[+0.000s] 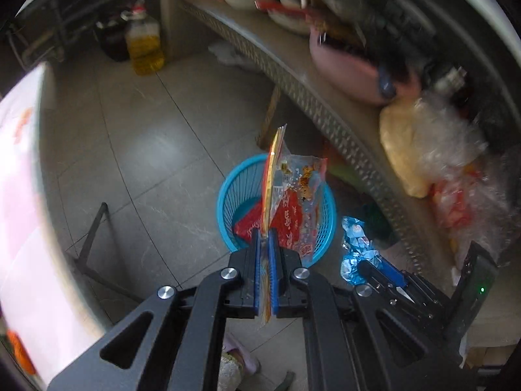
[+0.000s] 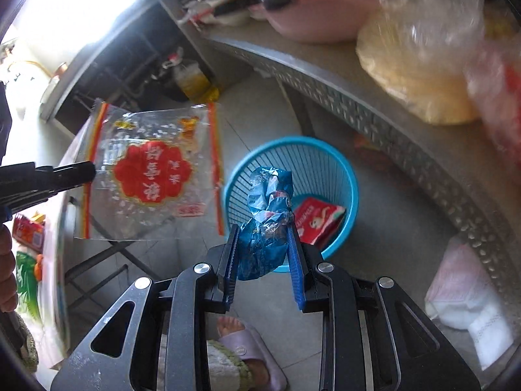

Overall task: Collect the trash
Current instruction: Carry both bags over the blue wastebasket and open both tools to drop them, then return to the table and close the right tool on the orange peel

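Observation:
My left gripper is shut on a clear plastic bag with a red print, held edge-on above a blue plastic basket on the floor. A red packet lies inside the basket. From the right wrist view the same bag hangs flat from the left gripper, left of the basket. My right gripper is shut on a crumpled blue wrapper, just over the basket's near rim. The red packet shows beyond it. The right gripper and blue wrapper also appear beside the basket.
A metal-edged shelf curves behind the basket, carrying a pink basin and a clear bag of yellowish food. An oil bottle stands on the tiled floor. A cloth-covered table is at left. A person's slippered foot is below.

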